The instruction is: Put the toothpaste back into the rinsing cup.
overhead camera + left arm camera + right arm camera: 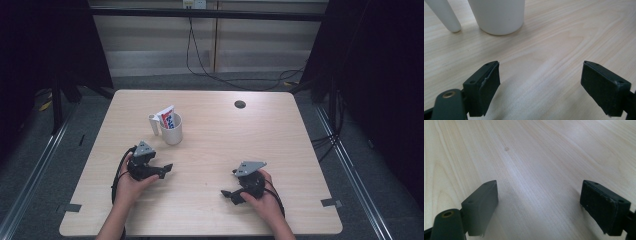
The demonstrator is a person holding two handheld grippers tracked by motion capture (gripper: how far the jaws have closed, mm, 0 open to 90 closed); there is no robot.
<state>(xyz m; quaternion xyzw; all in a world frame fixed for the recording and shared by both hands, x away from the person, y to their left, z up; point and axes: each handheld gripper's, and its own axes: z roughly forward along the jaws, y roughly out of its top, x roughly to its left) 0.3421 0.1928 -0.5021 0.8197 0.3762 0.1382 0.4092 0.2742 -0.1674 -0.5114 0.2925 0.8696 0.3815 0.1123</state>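
A light wooden table (pixel 210 150) carries a white mug (pixel 171 129) in its left half, nearer the far edge than the near one. The mug stands upright, and a white tube (pixel 166 116) with red and blue print leans out of it toward the far left. A white handle (pixel 153 124) sticks out on the mug's left side. A dark round hole (pixel 240 104) sits in the tabletop near the far edge, right of centre.

The left tool (pixel 167 170) is held in the person's left hand (pixel 129 186) near the table's left side, just on the near side of the mug, its jaws pointing right. In the left gripper view its two black jaws stand wide apart with only bare wood between them; the mug's base (pixel 499 16) and the handle (pixel 445 15) rise at the top left, well apart from the pads (pixel 490 87).

The right tool (pixel 229 196) is held in the right hand (pixel 265 200) toward the near right part of the table, jaws pointing left. In the right gripper view its jaws are also spread wide over bare wood, holding nothing, and a small dark speck (pixel 506 149) marks the grain ahead.

The two tools are well apart from each other. Black cables trail from each back along the forearms toward the near edge.
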